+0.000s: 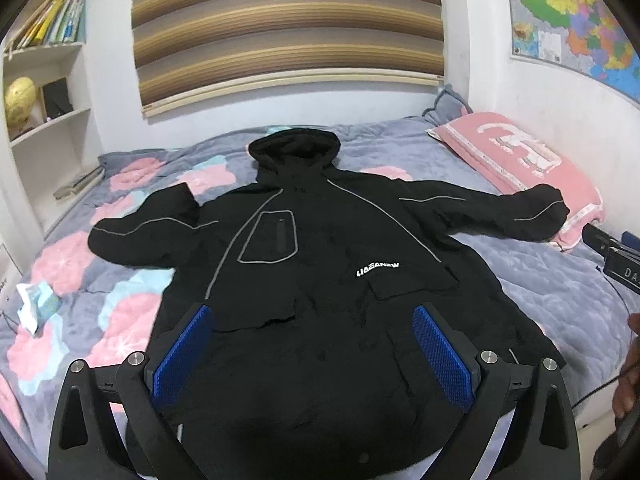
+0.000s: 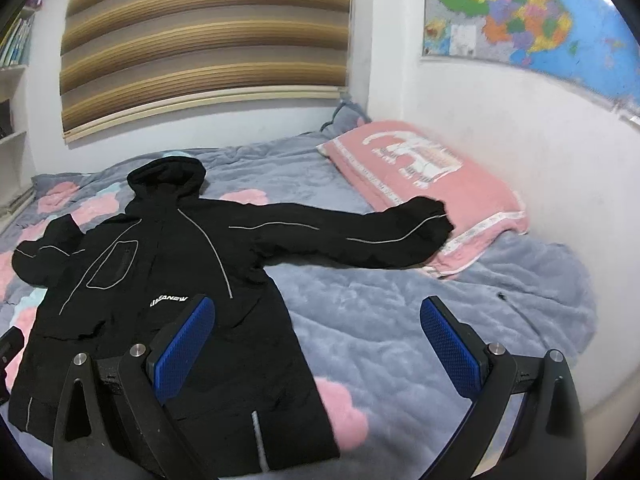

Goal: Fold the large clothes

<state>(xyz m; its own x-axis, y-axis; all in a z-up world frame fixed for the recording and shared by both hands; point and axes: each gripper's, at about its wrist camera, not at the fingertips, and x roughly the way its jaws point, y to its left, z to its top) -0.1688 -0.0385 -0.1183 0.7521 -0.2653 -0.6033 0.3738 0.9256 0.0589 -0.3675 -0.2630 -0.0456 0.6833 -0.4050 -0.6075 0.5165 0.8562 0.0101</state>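
The black jacket lies flat and front side up on the bed, with the hood at the top of the frame and the hem at the bottom, so its long axis runs away from both grippers. Both sleeves are spread out; the right-hand one ends on the pink pillow. The left gripper hovers over the hem, its fingers wide apart and empty. The right gripper is also spread and empty, above the blanket beside the jacket's right edge, and I judge it the nearer one to that long sleeve.

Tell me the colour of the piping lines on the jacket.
Grey piping on the black jacket; clearest in the left wrist view.
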